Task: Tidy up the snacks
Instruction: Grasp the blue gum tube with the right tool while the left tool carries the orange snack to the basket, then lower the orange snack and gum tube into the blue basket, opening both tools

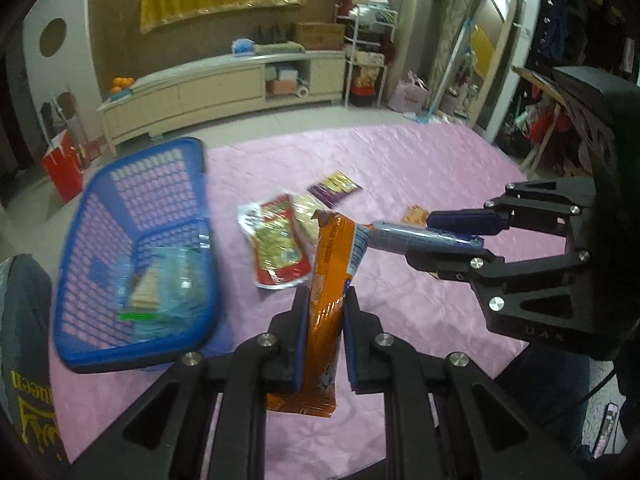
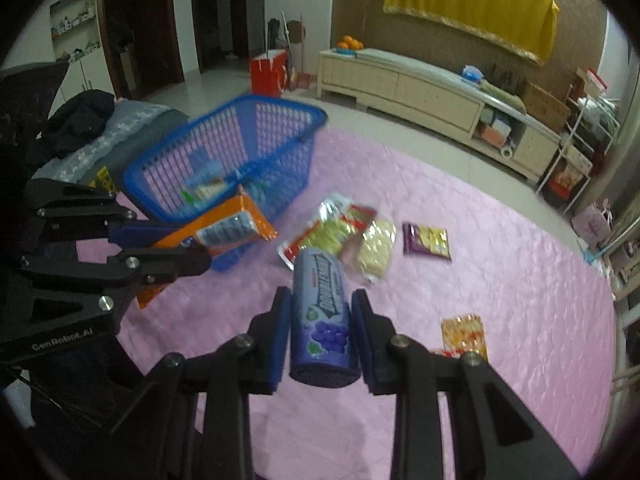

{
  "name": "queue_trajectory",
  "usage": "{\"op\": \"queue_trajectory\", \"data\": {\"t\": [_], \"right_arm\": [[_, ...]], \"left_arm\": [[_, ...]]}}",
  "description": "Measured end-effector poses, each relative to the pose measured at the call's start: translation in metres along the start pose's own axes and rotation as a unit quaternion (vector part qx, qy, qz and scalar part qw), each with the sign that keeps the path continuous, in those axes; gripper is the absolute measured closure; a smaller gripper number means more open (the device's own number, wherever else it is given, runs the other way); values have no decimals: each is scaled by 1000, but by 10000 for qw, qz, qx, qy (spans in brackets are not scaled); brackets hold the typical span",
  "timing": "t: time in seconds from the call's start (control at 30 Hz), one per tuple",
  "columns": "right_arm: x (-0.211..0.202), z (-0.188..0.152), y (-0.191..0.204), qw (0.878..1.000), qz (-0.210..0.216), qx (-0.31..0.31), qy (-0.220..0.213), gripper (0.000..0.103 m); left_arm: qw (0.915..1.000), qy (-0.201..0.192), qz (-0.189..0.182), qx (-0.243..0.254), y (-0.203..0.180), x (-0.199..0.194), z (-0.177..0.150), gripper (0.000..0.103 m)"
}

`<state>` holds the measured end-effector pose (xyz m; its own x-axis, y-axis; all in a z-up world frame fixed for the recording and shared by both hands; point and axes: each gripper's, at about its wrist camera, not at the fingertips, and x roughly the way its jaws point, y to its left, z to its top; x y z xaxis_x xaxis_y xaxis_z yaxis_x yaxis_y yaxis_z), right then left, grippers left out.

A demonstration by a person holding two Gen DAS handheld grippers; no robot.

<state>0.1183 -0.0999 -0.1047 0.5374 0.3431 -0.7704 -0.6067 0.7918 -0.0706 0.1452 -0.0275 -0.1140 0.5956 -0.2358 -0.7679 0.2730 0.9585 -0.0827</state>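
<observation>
Tongs (image 1: pixel 324 300) beside blue basket (image 1: pixel 80 240) rim

Basket (image 1: pixel 100 208): blue lattice; table cover (image 2: pixel 500 280): pink, quilted; held packet (image 1: pixel 324 312): orange; held tube (image 2: pixel 322 320): purple-blue, grape print; wall drape (image 2: pixel 472 4): yellow.

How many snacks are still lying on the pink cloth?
4: a red pack, a pale pack beside it, a purple pack farther right, and an orange packet near the right gripper. Others may be hidden.
</observation>
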Motion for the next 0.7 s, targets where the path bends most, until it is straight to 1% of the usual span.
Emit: {"op": "queue_trajectory", "data": {"t": [0.07,0.13,0.37,0.53,0.7], "right_arm": [[1,10,9,10000,-45,-7,-13,68],[5,22,15,10000,35,-8,-70,68],[11,59,43,9992,184,-235,-273,68],[30,85,57,9985,259,-401,-260,68],[53,107,64,9979,321,-537,-143,68]], "left_arm": [[9999,-92,75,-86,14,-11,1,89],[9996,-148,183,-182,27,-19,2,89],[9971,-196,475,-564,84,-40,4,89],[9948,-161,638,-775,115,-40,10,89],[9929,-124,665,-977,140,-34,18,89]]}}
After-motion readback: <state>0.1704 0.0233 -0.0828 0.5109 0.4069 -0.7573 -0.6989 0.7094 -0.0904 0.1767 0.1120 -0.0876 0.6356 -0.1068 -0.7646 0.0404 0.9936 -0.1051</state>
